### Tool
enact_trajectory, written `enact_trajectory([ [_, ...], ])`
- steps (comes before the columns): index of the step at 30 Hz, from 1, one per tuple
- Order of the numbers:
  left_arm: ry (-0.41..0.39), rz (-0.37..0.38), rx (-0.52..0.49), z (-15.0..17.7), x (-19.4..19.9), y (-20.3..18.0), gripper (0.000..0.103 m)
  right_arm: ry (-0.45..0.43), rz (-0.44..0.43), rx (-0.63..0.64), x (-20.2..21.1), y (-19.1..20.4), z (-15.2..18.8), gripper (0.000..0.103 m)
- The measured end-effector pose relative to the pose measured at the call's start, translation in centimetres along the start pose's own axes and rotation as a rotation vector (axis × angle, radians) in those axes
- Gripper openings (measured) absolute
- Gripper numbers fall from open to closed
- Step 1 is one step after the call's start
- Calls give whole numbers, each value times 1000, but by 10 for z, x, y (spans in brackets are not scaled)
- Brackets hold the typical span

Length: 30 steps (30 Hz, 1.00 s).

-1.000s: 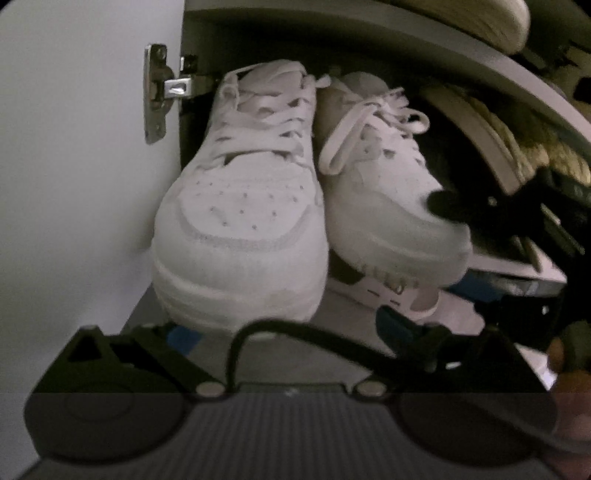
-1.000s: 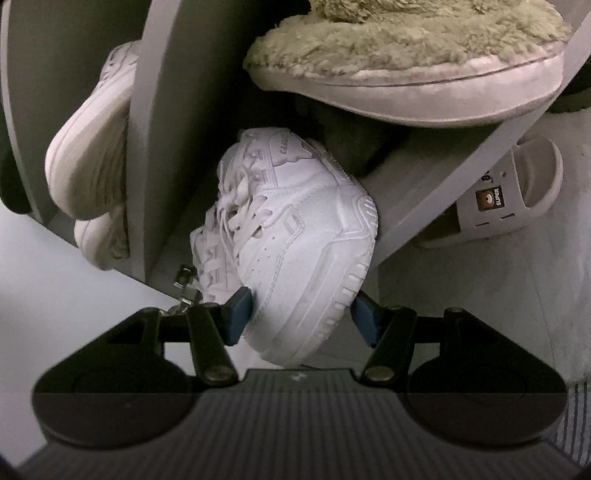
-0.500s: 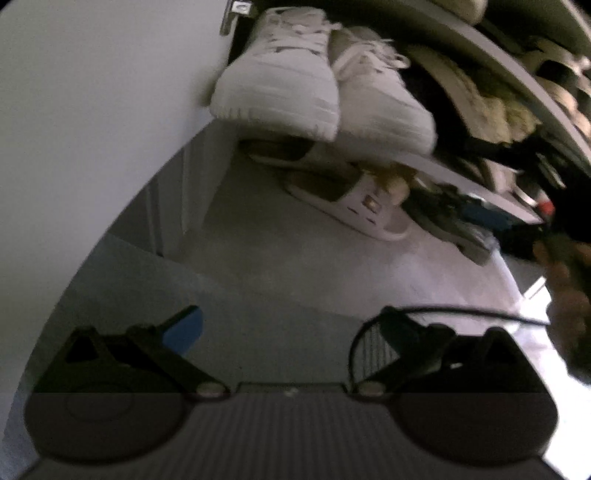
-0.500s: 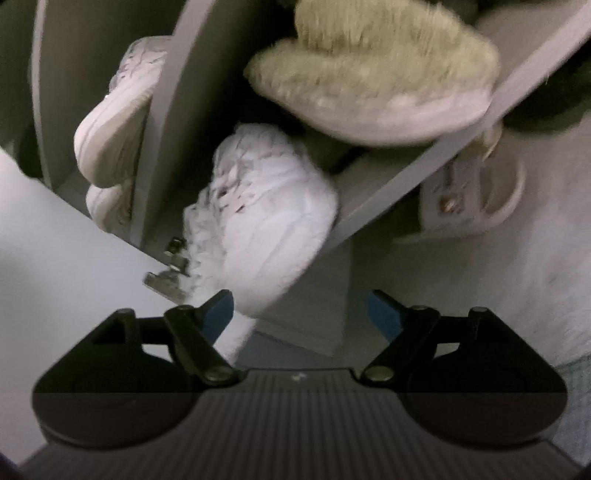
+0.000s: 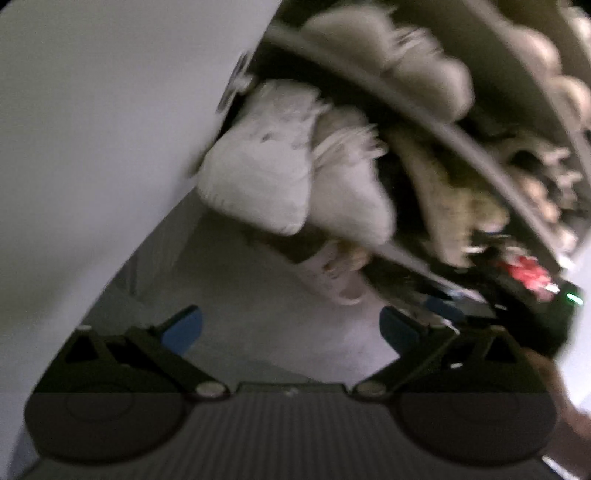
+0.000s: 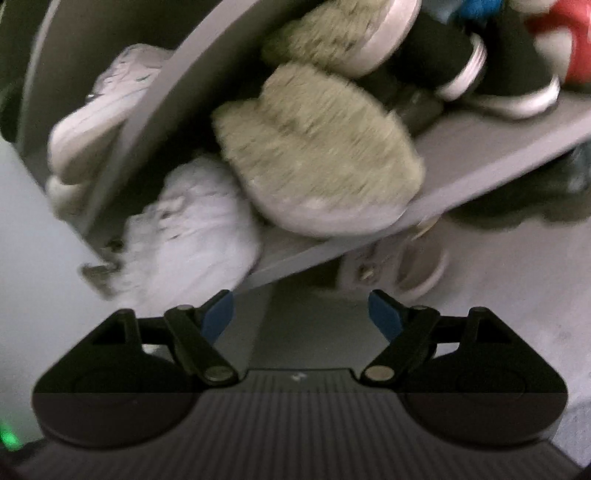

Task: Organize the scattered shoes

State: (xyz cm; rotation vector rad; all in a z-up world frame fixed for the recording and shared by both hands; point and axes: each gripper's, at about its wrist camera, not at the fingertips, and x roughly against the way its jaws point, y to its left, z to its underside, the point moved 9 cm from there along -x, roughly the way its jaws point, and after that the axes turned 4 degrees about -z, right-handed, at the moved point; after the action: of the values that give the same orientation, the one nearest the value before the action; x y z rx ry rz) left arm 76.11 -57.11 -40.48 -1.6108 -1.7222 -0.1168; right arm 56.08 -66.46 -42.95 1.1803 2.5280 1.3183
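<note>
Two white sneakers (image 5: 280, 173) sit side by side on a grey shelf of the shoe rack (image 5: 436, 122), toes toward me. My left gripper (image 5: 290, 326) is open and empty, well back from them over the pale floor. In the right wrist view a white sneaker (image 6: 192, 236) rests on the lower shelf, just left of my right gripper (image 6: 301, 312), which is open with nothing between its fingers. A beige furry slipper (image 6: 314, 151) lies on the shelf (image 6: 461, 173) beside it. A pale slide sandal (image 5: 332, 275) lies on the floor under the rack.
A white wall (image 5: 103, 129) closes the left side. Black shoes with white soles (image 6: 480, 62) and something red (image 6: 569, 33) fill the upper shelf. The other gripper's body (image 5: 532, 295) and a hand show at the right of the left view. Pale floor (image 6: 517, 280) lies below.
Both grippers have pulled back from the rack and rolled. The right gripper has let go of the white sneaker, which stays on the shelf. More shelves have come into view.
</note>
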Motion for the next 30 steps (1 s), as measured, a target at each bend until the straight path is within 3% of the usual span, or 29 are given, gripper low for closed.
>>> enact_trajectory([
  [3,-13,-29,108,-9,-17,-2,103,22,-126,-195,-14,8,19,82],
  [7,-104,-62,176,-37,-24,1,103,48,-222,-406,-34,15,35,64],
  [12,-146,-236,164,-55,-30,8,101,22,-259,-411,-43,27,27,57],
  [15,-139,-242,225,-55,-35,17,99,-17,-236,-433,-45,24,21,53],
  [21,-169,-257,210,-60,-32,15,86,-33,-223,-470,-50,24,22,39],
  [24,-173,-244,205,-63,-29,10,77,-32,-219,-486,-49,25,22,39],
  [30,-164,-225,225,-74,-38,9,76,-28,-216,-468,-49,28,24,39],
])
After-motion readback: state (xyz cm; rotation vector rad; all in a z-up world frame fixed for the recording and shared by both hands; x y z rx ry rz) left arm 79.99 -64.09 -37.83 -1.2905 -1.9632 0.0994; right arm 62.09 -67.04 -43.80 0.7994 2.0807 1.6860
